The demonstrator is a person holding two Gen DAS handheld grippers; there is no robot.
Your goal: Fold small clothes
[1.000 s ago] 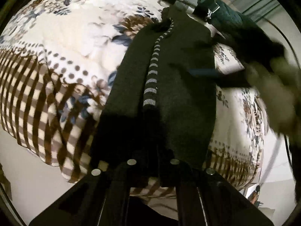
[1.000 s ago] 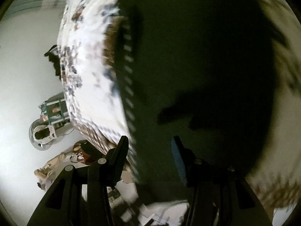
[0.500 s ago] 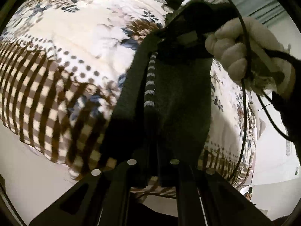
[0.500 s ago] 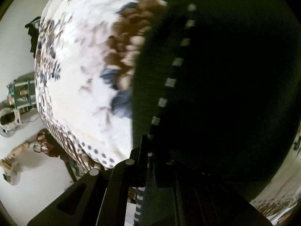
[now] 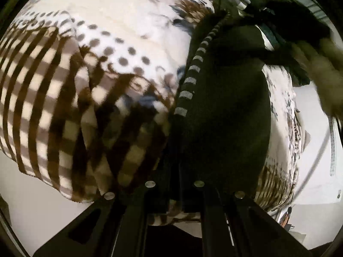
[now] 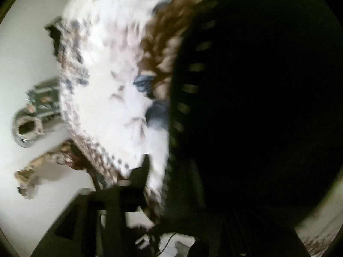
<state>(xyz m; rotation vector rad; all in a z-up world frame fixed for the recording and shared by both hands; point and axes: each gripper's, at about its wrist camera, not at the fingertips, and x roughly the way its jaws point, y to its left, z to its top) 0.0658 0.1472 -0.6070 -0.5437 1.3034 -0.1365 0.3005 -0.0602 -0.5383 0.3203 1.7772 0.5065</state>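
A pale floor [image 5: 32,194] surrounds one bed covered by a soft fleece blanket [image 5: 107,42], cream with blue and brown flowers in the middle, a row of grey-brown dots further out, and a brown checked border hanging over the edge. On it lies one dark green knitted garment [image 5: 227,111], thick and finely ribbed, folded lengthwise into a long rounded strip. A single trim of alternating grey and dark bars [image 5: 193,72] runs along its left edge. The garment reaches from the near edge of the bed up toward a heap of dark clothing [image 5: 289,21] at the far side.

The left gripper [image 5: 174,184] is clamped tight on the near end of the garment, the cloth bunched between its two black fingers. The right gripper [image 6: 182,171] has its jaws parted, having just been opening; its left finger [image 6: 143,171] stands clear over the blanket beside the garment's trimmed edge, while the other finger is lost in the dark cloth and blur. In the left wrist view a pale gloved hand [image 5: 325,81] shows as a blur at the right. On the floor beside the bed, in the right wrist view, sit a round pale basket [image 6: 26,128] and a patterned cloth [image 6: 40,167].
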